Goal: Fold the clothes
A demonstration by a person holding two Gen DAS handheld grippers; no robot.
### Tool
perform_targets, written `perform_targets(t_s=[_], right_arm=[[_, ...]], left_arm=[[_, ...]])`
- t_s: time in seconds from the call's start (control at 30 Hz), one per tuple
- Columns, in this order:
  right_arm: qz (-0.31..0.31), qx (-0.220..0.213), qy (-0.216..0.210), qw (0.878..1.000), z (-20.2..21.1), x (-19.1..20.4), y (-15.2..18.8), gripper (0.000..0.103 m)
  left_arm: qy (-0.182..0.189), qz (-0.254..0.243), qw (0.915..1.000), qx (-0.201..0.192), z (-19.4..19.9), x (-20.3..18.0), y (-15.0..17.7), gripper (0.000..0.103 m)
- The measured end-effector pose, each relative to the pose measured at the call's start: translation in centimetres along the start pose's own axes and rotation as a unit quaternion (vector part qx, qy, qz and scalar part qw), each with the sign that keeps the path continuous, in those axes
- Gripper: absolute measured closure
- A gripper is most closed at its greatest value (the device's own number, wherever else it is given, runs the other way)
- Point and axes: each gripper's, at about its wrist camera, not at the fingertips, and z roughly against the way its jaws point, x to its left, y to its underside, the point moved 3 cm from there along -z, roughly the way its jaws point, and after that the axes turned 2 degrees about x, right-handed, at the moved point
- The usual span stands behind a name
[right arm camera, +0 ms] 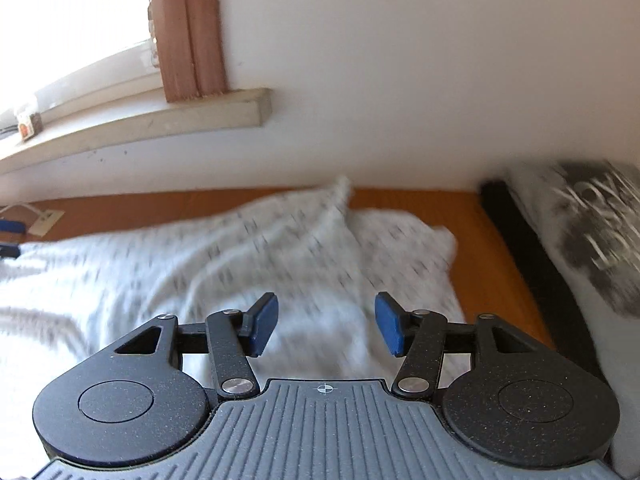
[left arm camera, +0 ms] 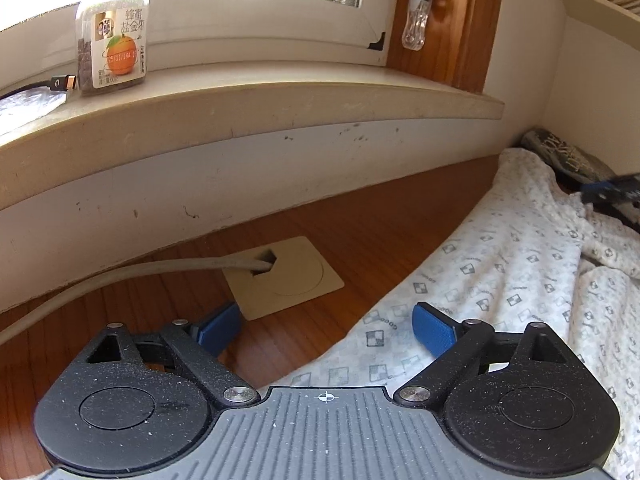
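A white garment with small grey square prints (left arm camera: 516,264) lies spread and rumpled on the wooden desk (left arm camera: 328,216). My left gripper (left arm camera: 326,330) stands wide open over the garment's left edge, with nothing between its blue pads. In the blurred right wrist view the same garment (right arm camera: 240,256) fills the middle, with one corner raised near the wall. My right gripper (right arm camera: 326,328) hovers over it, open, its pads apart and empty. The right gripper's blue tip (left arm camera: 612,190) shows at the far right of the left wrist view.
A folded grey printed garment (right arm camera: 592,232) lies at the right by the wall, also seen as a grey garment (left arm camera: 568,156). A beige cable grommet plate (left arm camera: 280,276) with a grey cable (left arm camera: 120,276) sits in the desk. A jar (left arm camera: 114,36) stands on the window sill (left arm camera: 240,108).
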Motion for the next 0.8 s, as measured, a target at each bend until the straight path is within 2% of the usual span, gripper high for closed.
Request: perform_targets(t_s=[0.1, 0.13, 0.23, 0.33, 0.4, 0.43, 0.57, 0.7, 0.77, 0.8], right_arm=[[-0.007, 0.002, 0.014, 1.0, 2.8, -1.1, 1.7, 0.047], [-0.012, 0.003, 0.015, 1.0, 3.3, -1.6, 2.4, 0.043], [-0.02, 0.009, 0.012, 1.0, 4.3, -2.0, 4.3, 0.042], [-0.022, 0.011, -0.002, 1.0, 5.3, -2.2, 6.0, 0.042], [-0.019, 0.01, -0.004, 1.0, 6.4, -2.2, 7.0, 0.042], [-0.019, 0.009, -0.005, 1.0, 7.1, -2.3, 7.6, 0.042], [-0.027, 0.01, -0.012, 1.0, 9.4, -3.1, 9.6, 0.042], [-0.036, 0.018, 0.0, 0.999, 10.6, -3.5, 11.7, 0.043], [-0.043, 0.018, 0.001, 0.999, 10.9, -3.7, 12.4, 0.058], [-0.046, 0.016, -0.004, 0.999, 11.2, -3.8, 12.6, 0.077]], left_arm=[[-0.01, -0.01, 0.9999, -0.001, -0.1, -0.3, -0.1, 0.009], [-0.013, -0.018, 0.9998, -0.001, 0.0, -0.6, -0.1, 0.009], [-0.033, -0.055, 0.9979, -0.008, 0.1, -2.4, -0.5, 0.008], [-0.037, -0.072, 0.9966, -0.016, 0.3, -4.8, -1.4, 0.008], [-0.021, -0.077, 0.9964, -0.026, 0.4, -6.7, -2.3, 0.006], [-0.012, -0.082, 0.996, -0.033, 0.4, -7.7, -2.7, 0.0], [0.017, -0.107, 0.9929, -0.05, -0.6, -11.7, -4.0, 0.0], [0.047, -0.11, 0.9918, -0.044, -2.3, -14.2, -3.8, 0.002], [0.055, -0.127, 0.9896, -0.038, -2.7, -15.5, -3.7, 0.004], [0.055, -0.138, 0.9881, -0.039, -2.7, -16.3, -3.6, 0.005]])
